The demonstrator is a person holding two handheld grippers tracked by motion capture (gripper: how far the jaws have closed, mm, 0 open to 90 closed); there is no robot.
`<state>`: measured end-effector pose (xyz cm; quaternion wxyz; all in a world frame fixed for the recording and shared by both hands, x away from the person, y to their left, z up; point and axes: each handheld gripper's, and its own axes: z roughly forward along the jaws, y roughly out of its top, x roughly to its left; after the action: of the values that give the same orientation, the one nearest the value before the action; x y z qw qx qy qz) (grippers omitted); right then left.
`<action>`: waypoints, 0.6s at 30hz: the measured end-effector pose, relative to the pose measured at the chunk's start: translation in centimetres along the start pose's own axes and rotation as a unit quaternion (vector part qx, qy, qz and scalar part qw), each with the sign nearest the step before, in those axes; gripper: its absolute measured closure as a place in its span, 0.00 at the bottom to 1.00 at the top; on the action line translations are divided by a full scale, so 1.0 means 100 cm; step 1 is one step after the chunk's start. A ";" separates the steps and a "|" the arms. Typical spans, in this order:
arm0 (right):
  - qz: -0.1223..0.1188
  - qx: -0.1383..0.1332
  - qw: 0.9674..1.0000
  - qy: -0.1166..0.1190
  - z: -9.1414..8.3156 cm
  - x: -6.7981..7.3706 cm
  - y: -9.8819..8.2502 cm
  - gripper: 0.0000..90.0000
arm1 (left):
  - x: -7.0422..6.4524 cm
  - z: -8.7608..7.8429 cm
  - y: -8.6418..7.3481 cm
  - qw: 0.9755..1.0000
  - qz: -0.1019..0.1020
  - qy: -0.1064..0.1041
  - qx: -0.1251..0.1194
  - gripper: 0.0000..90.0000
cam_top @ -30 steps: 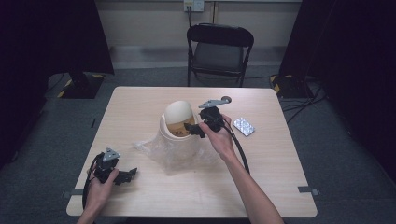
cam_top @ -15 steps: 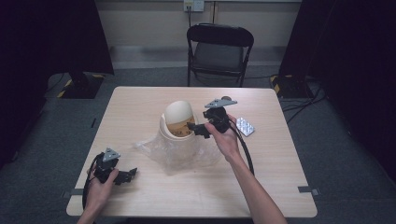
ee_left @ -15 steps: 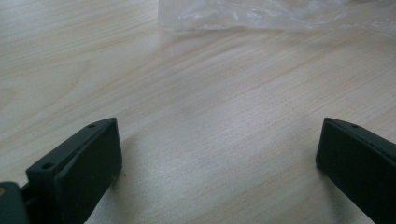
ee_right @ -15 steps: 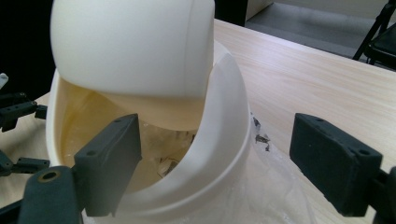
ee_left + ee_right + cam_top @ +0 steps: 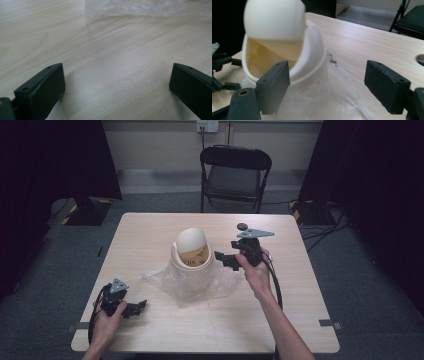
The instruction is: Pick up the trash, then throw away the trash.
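Grippers first, nearest the person: the left gripper (image 5: 134,307) rests low on the table (image 5: 150,235) at the near left corner, its jaws spread wide over bare wood with nothing between them, and it has not shifted over the last second. Just beyond it lies the clear plastic bag (image 5: 187,282), crumpled and spread flat around the foot of the bin.

At the middle of the table stands the small cream bin (image 5: 192,254) with a domed swing lid (image 5: 274,18); the lid is tilted so the opening faces the person, and the bag's film sits bunched under and around the base rather than lining the inside.

To its right, the right gripper (image 5: 226,259) has pulled back from the bin's opening and lifted a little, and its jaws, which have just been closing somewhat, stand apart and empty beside the bin's rim in the right gripper view. A small blister pack that lay on the table a second ago is now hidden behind this hand.

My reading: the bin has just been let go or nudged, and the bag is not yet fitted.

At the far edge stands a black folding chair (image 5: 235,172).
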<state>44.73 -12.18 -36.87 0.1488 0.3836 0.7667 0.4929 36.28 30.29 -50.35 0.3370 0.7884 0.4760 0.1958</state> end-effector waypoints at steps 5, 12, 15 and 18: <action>0.014 0.002 0.999 -0.032 -0.019 -0.024 -0.012 0.22 | 0.000 0.000 0.000 1.000 0.000 0.000 0.000 0.00; 0.035 0.021 0.998 -0.057 -0.023 -0.054 -0.027 0.22 | 0.000 0.000 0.000 1.000 0.000 0.001 0.000 0.00; 0.047 0.039 0.996 -0.068 -0.021 -0.072 -0.035 0.22 | 0.000 0.000 0.000 1.000 0.000 0.000 0.000 0.00; 0.051 0.048 0.994 -0.084 -0.020 -0.088 -0.041 0.22 | 0.000 0.000 0.000 1.000 0.000 0.000 0.000 0.00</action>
<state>47.49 -20.83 -40.85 0.1689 0.4694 0.7533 0.4286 36.28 30.29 -50.35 0.3368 0.7886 0.4758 0.1957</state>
